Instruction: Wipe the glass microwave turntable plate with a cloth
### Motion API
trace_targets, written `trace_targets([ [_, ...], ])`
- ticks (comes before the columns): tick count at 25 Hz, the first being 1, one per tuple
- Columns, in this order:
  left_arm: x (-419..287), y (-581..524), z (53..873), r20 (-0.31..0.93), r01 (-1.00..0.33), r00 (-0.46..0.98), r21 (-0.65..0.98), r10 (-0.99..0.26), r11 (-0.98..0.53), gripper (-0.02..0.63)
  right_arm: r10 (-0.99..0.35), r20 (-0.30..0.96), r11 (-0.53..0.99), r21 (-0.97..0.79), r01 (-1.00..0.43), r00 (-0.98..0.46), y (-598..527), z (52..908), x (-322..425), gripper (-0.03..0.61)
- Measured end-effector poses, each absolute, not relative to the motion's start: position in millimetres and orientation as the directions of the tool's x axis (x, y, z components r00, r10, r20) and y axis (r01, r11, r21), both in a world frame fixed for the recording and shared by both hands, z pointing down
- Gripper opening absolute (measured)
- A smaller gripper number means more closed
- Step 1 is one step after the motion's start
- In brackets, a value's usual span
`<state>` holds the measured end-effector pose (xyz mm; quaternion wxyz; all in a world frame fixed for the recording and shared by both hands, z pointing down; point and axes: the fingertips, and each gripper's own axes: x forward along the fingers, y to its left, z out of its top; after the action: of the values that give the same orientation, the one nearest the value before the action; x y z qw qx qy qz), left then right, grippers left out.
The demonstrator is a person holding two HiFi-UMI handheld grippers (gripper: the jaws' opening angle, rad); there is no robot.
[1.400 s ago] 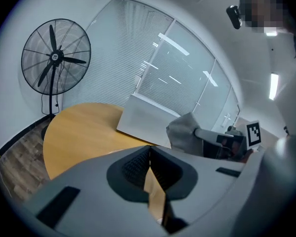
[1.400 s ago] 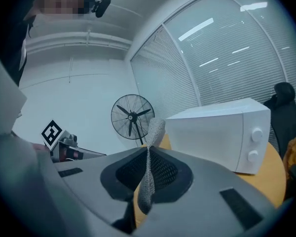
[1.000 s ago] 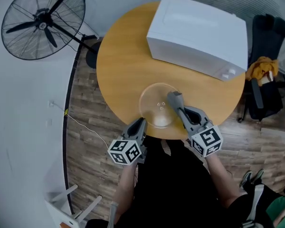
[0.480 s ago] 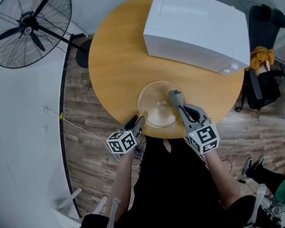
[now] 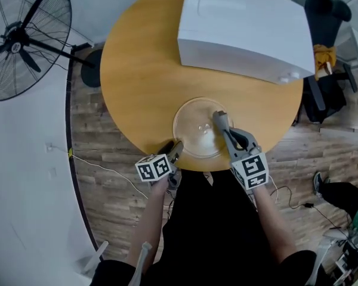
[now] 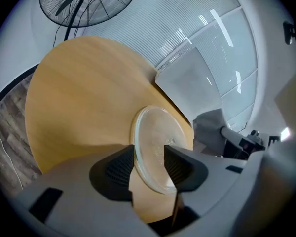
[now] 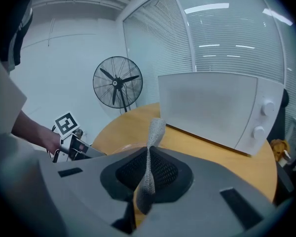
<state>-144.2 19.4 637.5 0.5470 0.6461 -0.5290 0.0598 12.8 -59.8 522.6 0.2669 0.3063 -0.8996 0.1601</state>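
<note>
The clear glass turntable plate (image 5: 194,139) lies flat near the front edge of the round wooden table (image 5: 137,70). My left gripper (image 5: 174,148) has come in from the table edge. Its jaws have just been opening and now stand wide. In the left gripper view (image 6: 148,157) the plate's near rim (image 6: 155,137) passes between the pads without either pad pressing on it. My right gripper (image 5: 222,127) is shut on a grey cloth (image 5: 219,119) and holds it over the plate's right half. The cloth (image 7: 149,167) stands pinched upright between its pads.
A white microwave (image 5: 241,28) fills the back of the table, just behind the plate. A standing fan (image 5: 18,40) is on the floor at the left. A dark chair with a yellow item (image 5: 322,46) stands at the right. The person's body is against the table's front edge.
The left gripper has dropped and moved in from beyond the table edge to the plate's near rim, and its jaws have opened. The right gripper has sunk a little with the cloth.
</note>
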Motion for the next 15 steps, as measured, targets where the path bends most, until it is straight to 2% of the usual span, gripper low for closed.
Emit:
trace_targets([
  [8, -142.1, 14.2, 653.7, 0.645, -0.715, 0.510, 0.686, -0.568, 0.136, 0.163, -0.493, 0.636, 0.720, -0.085, -0.689, -0.594, -66.7, 552.5, 7.8, 0.020],
  [15, -144.7, 13.8, 659.1, 0.639, -0.700, 0.549, 0.704, -0.539, 0.121, 0.097, -0.500, 0.679, 0.693, -0.057, -0.719, -0.537, -74.5, 580.4, 5.5, 0.020],
])
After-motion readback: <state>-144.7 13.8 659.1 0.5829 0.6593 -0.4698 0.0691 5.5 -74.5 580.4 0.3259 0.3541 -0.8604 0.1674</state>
